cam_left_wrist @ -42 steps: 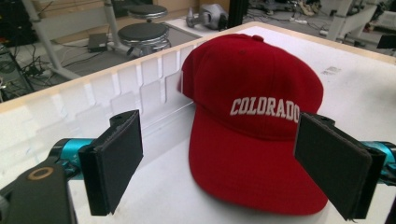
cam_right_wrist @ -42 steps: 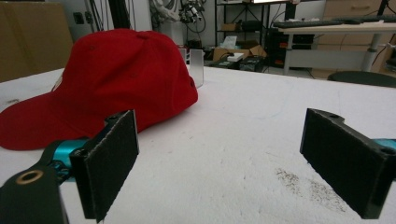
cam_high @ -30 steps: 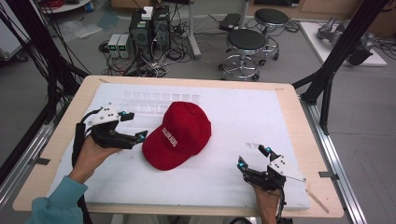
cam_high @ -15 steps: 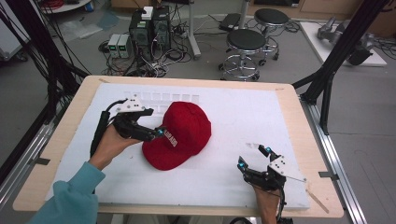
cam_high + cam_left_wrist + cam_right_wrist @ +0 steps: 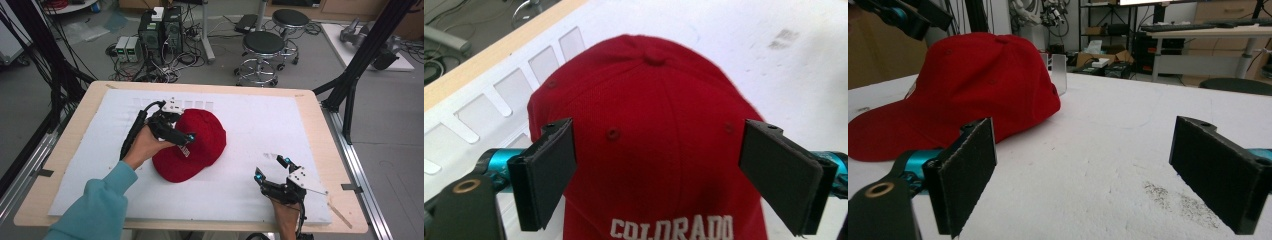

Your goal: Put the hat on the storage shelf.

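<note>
Left gripper view: cap (image 5: 649, 150) brim cut off below, both grippers' jaws wide apart, empty.

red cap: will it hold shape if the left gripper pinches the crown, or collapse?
The red cap is ribbed fabric, so its crown will probably dent under the open left gripper. The flat brim looks stiffer. It sits low on the white mat, likely light, sliding rather than tipping.
</note>
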Motion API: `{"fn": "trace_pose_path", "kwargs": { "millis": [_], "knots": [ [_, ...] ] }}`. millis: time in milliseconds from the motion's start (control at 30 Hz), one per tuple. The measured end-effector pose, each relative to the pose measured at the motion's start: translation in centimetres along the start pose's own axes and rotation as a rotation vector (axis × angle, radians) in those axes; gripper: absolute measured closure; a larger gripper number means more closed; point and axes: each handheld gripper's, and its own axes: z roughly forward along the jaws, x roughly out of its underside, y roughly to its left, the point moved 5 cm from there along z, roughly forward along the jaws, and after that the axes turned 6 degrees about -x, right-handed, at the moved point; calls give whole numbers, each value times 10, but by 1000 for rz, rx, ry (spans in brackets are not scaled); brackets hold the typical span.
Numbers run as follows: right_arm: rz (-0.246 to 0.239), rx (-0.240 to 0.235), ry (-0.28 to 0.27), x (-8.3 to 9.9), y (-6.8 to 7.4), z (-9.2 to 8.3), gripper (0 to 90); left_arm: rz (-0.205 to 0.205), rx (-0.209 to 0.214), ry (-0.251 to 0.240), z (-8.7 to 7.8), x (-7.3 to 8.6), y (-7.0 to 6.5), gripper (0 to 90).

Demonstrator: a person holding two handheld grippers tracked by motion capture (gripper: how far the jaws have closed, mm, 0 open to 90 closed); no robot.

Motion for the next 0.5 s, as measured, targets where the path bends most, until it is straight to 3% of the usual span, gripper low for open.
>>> {"fn": "trace_pose_path", "kwargs": {
  "millis": [500],
  "knots": [
    [15, 2, -6, 0, -1, 0, 105, 38, -47, 73, 22, 7, -8, 162]
  ]
}}
